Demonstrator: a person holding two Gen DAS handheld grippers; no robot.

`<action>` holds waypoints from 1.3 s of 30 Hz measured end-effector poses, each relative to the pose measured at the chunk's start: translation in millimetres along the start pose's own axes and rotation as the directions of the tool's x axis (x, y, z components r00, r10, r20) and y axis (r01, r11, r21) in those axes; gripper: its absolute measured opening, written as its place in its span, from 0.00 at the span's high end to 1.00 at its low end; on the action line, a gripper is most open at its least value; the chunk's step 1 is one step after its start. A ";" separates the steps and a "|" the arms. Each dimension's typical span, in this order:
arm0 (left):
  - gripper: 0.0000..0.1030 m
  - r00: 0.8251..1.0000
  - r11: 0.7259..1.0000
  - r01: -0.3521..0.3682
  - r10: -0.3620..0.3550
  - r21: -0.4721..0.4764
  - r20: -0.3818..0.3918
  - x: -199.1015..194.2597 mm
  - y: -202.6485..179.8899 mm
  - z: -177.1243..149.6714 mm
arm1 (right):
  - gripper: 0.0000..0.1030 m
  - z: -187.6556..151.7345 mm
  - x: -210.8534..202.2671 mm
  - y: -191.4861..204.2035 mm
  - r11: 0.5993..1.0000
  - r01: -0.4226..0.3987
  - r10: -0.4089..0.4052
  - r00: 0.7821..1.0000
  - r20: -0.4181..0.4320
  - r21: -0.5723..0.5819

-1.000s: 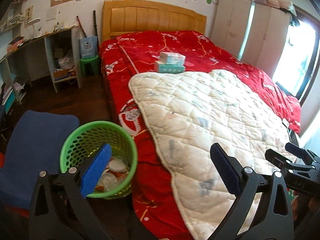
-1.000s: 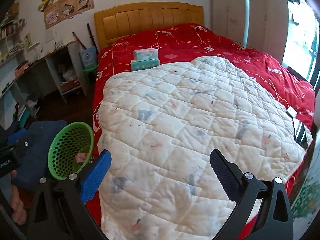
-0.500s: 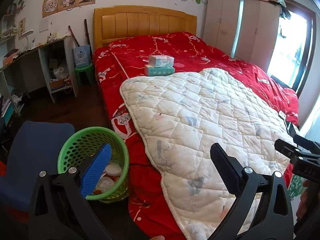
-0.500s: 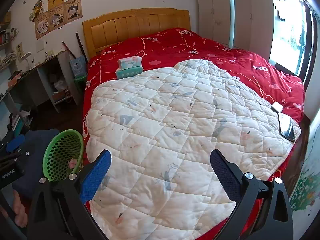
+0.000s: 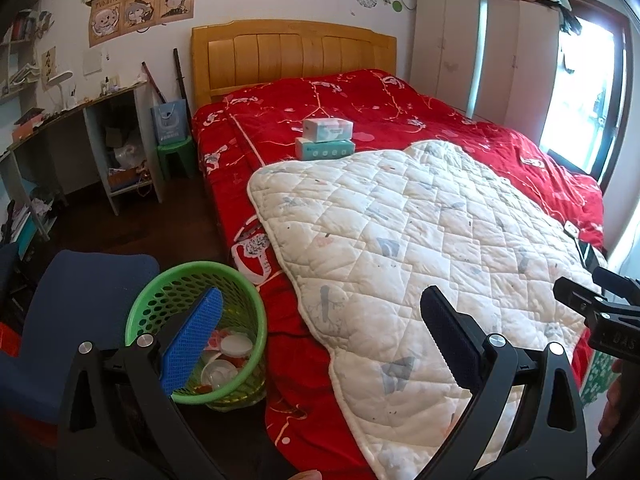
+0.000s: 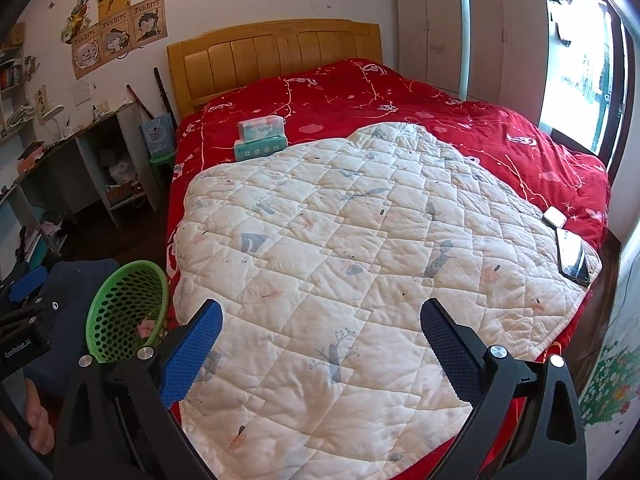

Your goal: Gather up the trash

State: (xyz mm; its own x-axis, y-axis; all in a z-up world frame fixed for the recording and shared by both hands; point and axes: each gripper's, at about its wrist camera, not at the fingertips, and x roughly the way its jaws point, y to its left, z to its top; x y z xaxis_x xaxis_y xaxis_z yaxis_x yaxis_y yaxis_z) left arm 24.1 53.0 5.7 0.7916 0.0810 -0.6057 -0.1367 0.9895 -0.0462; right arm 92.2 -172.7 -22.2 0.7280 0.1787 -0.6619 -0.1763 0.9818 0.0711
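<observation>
Left gripper (image 5: pixel 320 334): jaws spread wide, nothing between the blue pads; held over the near left corner of the bed.

Right gripper (image 6: pixel 320 334): jaws likewise spread wide and empty; held above the foot of the white quilt (image 6: pixel 360 248).

Green mesh wastebasket (image 5: pixel 196 328): stands on the dark floor just beside the left edge of the bed, next to a blue chair seat (image 5: pixel 76 312). Seen from the left wrist, it holds trash (image 5: pixel 226 356): white round lids or cups and scraps of red and pink. The right wrist view shows a pink scrap inside it.

Bed: wooden headboard (image 5: pixel 294 56), red patterned cover (image 5: pixel 360 100), white quilt spread over the near half. No loose trash is visible on the quilt.

Tissue packs (image 5: pixel 326 138): two, stacked, on the red cover just past the far edge of the quilt.

Phone (image 6: pixel 574 256): dark, lying at the right edge of the quilt; a small white case (image 6: pixel 554 216) sits just beyond it.

Desk with shelves (image 5: pixel 92 140): cluttered, against the left wall. A green stool (image 5: pixel 176 152) with a blue paper bag (image 5: pixel 170 122) on it stands between desk and bed.

Wardrobe (image 6: pixel 468 28): pale, in the far right corner beside a bright window.
</observation>
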 end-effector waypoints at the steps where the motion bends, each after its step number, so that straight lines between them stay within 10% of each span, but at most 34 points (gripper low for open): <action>1: 0.05 1.000 1.000 0.000 0.000 -0.001 0.000 -0.1 -0.3 -0.1 | 0.07 0.0 0.0 -0.1 1.000 -0.001 0.001 1.000 0.000 0.000; 39: 0.05 0.997 0.998 -0.067 0.067 0.009 0.039 -8.4 -1.0 -1.3 | 0.07 -1.8 5.3 0.9 1.000 -0.001 0.001 1.000 -0.005 0.006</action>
State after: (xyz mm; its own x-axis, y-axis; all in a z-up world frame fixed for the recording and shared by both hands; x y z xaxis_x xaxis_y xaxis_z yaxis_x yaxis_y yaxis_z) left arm 16.8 51.1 9.8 0.8033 0.1513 -0.5760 -0.1842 0.9829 0.0013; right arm 94.7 -171.0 -27.0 0.7244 0.1796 -0.6655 -0.1730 0.9819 0.0766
